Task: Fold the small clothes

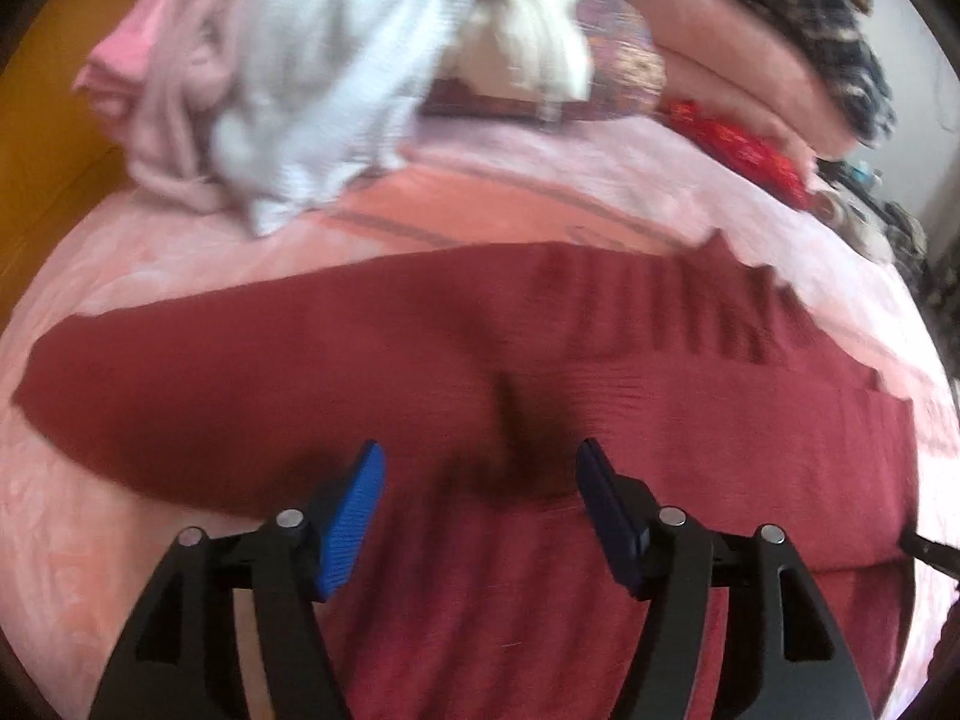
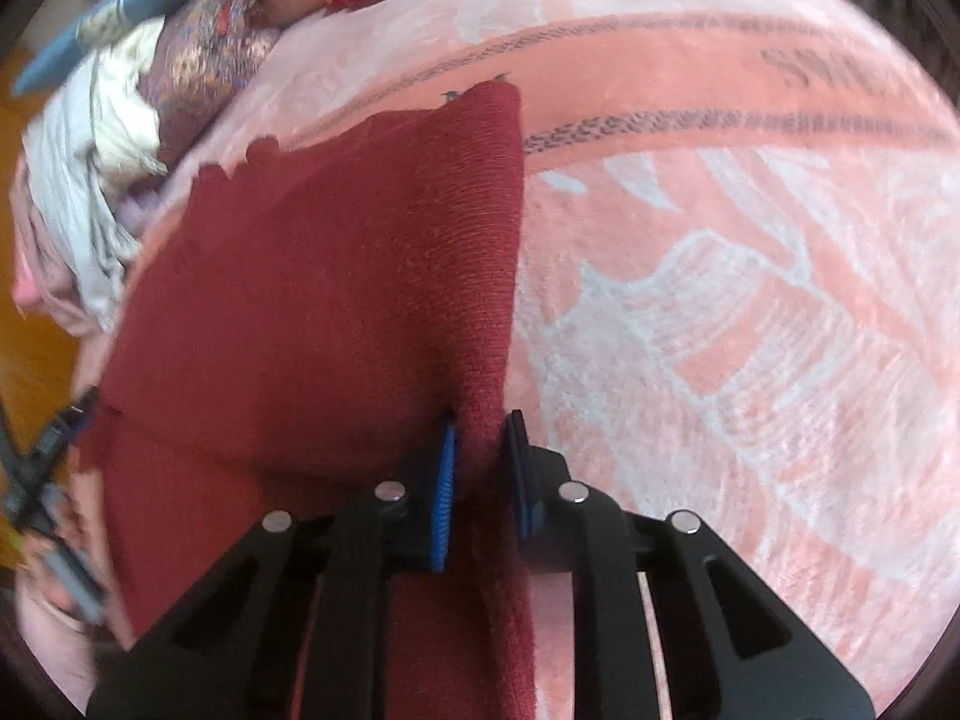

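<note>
Right gripper (image 2: 480, 468) is clamped on the dark red knit garment (image 2: 336, 300), blue pads pinching a raised ridge of cloth along its right-hand edge, and that fold runs up and away from the pads to a corner near the striped band of the blanket. Over on the other side, the left gripper (image 1: 480, 480) is released, jaws standing wide with nothing between them, poised just above the same garment (image 1: 360, 372), which has a dark crease right under the gap. The red knit lies spread across the pink patterned blanket (image 2: 720, 300) on the bed, its scalloped hem (image 1: 738, 276) showing at the far right edge in the left wrist view. Beyond it, toward the head of the bed, there's a heap of clothes: a white garment (image 1: 336, 72) piled on pale pink ones (image 1: 174, 120), blurred. To the right of that heap sit folded salmon bedding (image 1: 738, 60) and a bright red patterned cloth (image 1: 738, 144).
</note>
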Demonstrator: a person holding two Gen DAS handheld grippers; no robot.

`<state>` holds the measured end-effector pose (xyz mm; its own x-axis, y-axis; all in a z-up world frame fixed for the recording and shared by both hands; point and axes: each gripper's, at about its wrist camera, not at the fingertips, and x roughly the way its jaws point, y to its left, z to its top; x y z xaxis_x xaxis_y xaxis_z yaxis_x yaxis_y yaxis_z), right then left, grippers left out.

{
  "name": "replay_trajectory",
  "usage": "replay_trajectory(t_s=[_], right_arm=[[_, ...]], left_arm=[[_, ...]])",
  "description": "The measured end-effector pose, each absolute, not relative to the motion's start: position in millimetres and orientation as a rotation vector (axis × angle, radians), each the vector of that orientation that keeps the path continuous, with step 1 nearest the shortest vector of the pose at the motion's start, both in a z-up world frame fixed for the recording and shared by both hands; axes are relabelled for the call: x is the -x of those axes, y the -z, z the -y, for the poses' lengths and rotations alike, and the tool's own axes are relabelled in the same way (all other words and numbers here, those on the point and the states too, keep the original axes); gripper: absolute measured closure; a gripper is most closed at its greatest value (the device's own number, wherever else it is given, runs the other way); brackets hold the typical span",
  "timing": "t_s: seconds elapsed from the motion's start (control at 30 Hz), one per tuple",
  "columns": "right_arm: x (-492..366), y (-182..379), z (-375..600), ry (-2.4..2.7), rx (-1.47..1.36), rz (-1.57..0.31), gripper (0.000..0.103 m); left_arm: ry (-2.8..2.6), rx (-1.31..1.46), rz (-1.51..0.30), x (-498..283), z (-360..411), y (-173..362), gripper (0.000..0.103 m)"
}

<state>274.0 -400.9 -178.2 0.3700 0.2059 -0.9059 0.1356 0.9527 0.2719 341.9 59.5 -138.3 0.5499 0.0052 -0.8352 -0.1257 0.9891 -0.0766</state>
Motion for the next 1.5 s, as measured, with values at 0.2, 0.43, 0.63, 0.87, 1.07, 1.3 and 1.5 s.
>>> replay_trajectory(t_s=[0.2,0.43,0.63,0.87,1.07,1.3,1.5], right_arm=[[-266.7,150.1,362.7,-0.028,-0.173,-1.105,0.081],[-275.1,152.9,328.6,-0.148,-0.214,-1.125,0.08],[-280.1,161.3,332.9,-0.139,-0.212,-1.137,0.077],[-276.3,169.2,338.7,-0.147,-0.209,-1.137,0.078],[-273.9,170.7,336.6,-0.14,-0.179,-1.136,0.078],[-276.0,164.1,332.1,-0.126,-0.178,-1.149,0.075],[-284.5,152.0,314.8,-0.168,-0.205,-1.131,0.075]], left_arm=[[-0.017,0.185,-1.018,-331.7,-50.4,137.6,0.036],[0.057,0.333,-1.153,-333.5,-28.8,153.3,0.036],[0.009,0.51,-1.17,-354.7,-41.0,171.6,0.037],[0.046,0.599,-1.089,-368.9,-45.9,163.5,0.085],[0.067,0.139,-0.919,-346.7,-12.1,129.8,0.058],[-0.06,0.335,-1.066,-345.4,-88.1,164.2,0.046],[-0.003,0.319,-1.003,-340.3,-67.6,146.8,0.04]])
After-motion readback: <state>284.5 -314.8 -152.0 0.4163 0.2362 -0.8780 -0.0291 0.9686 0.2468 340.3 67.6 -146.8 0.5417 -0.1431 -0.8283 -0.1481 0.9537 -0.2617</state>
